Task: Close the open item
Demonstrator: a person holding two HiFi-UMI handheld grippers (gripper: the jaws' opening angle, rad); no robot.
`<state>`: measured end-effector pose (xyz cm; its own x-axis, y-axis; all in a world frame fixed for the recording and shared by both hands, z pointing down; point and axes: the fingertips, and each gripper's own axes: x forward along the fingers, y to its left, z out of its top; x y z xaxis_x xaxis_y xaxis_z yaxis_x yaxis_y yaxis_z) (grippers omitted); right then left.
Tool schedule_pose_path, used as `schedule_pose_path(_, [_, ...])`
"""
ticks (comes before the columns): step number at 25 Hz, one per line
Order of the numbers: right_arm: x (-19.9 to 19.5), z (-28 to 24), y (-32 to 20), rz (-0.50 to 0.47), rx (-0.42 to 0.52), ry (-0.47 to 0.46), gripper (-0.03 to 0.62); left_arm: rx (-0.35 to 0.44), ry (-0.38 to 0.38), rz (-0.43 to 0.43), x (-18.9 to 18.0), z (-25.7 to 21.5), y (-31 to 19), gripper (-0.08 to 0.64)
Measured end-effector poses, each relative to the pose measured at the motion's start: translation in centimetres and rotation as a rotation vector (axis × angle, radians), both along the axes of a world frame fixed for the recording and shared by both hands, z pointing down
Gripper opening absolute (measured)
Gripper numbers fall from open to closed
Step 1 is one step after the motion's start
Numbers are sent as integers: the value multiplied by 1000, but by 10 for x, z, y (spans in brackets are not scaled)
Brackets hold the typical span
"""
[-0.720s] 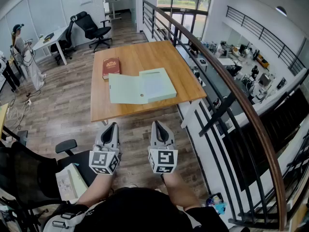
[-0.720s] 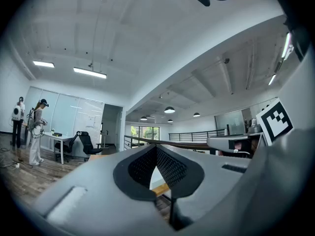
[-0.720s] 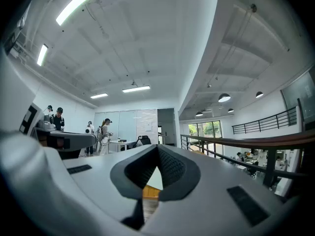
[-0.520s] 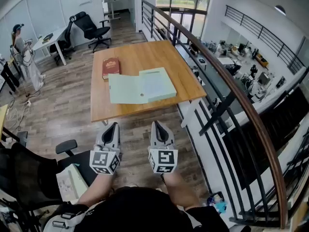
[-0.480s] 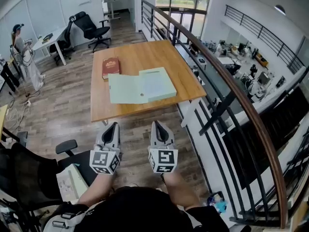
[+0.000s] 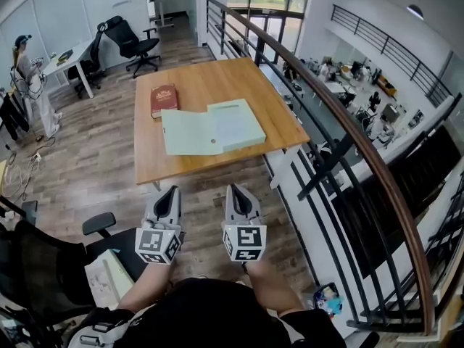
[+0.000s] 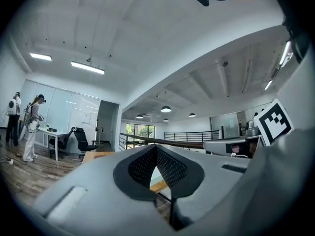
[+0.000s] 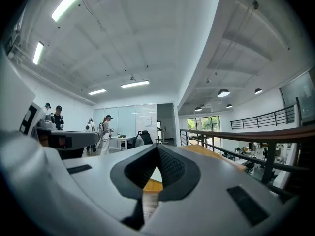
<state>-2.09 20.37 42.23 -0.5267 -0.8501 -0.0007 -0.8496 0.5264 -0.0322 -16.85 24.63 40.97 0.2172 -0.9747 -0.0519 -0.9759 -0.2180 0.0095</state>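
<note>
A wooden table carries an open green folder and red book.

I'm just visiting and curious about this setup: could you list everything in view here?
Table: one, light wood, centre.
Box file: one, pale green, open on the table's near half.
Book: one, dark red, on the table, beyond the file's left part.
Railing: one, black with brown rail, right of the table.
Office chairs: two, black, far left.
Person: one, light clothes, far left.
Left gripper: one, grey, shut, empty, bottom centre.
Right gripper: one, grey, shut, empty, beside it.
</note>
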Motion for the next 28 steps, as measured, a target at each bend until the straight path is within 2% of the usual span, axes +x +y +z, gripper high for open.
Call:
schedule_pose_path(9, [-35,14,6,5,-11,3,-2,-3,14,34,-30,17,-3,0])
schedule_pose_path(15, [-42,20,-5,11,-19,17,-2,-16,24,43,-40,25,-17,0])
schedule_pose_path(21, [-37,25,-42,14,-33,-1,-2,-33,16,42,-37,31,-48,0])
schedule_pose_path(28, [-30,31,-129,-30,-31,4,-2,-31,16,0,-30,31,-128,0])
